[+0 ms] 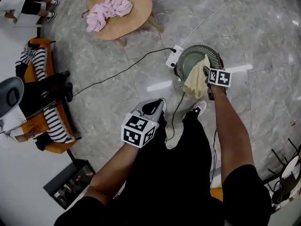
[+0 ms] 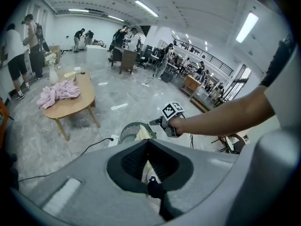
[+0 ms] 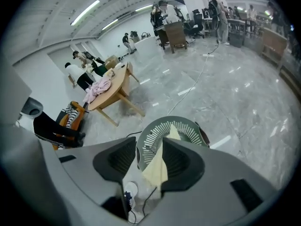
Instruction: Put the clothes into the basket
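At the upper right of the head view, the green basket (image 1: 188, 55) stands on the floor, its visible bottom bare. The task therefore looks to be at its first garment. A cream cloth (image 1: 196, 81) hangs at the basket's near rim, its upper corner over the opening and its lower part still outside. Your right gripper (image 1: 208, 81) holds its jaws wide apart. The cloth lies between them along one pad and is draped rather than pinched, so it appears free to drop. Your left gripper (image 1: 155, 106), at centre frame, has its jaw tips together and holds nothing. More remains to be done: pink clothes (image 1: 108, 9) lie on the round table (image 1: 138, 1) at the upper left. Striped garments (image 1: 40, 60) rest on the orange chair (image 1: 56, 147) at the left edge.
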The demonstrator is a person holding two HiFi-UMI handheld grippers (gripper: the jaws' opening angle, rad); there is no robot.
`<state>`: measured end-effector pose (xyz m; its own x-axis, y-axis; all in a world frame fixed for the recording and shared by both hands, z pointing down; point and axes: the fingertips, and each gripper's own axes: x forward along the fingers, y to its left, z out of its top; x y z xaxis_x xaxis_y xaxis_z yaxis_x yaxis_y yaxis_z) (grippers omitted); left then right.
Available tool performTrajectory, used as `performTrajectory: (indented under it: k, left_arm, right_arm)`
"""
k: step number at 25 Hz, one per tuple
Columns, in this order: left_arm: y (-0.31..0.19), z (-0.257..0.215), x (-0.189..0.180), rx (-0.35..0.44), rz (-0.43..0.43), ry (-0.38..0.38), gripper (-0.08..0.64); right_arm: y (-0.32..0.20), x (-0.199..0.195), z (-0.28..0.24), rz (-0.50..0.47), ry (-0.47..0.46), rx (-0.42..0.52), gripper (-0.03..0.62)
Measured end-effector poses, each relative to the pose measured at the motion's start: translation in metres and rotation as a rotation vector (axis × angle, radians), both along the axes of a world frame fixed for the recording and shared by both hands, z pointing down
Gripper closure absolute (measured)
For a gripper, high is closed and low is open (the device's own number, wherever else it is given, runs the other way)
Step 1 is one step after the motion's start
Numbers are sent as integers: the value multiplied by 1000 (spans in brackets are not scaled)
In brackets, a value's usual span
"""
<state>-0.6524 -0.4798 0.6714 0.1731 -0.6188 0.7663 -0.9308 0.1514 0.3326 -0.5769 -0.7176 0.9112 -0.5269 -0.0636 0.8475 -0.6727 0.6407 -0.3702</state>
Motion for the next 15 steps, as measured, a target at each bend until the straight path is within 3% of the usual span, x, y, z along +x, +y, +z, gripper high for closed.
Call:
performTrajectory:
  k: [8, 15]
  left_arm:
    - [-8, -16, -2, 41, 18, -3, 560]
    - [-12, -44, -4, 92, 78, -7, 560]
  right_arm:
    - [1, 12, -26, 28, -1, 23, 413]
    - [45, 33, -71, 65, -49, 20, 425]
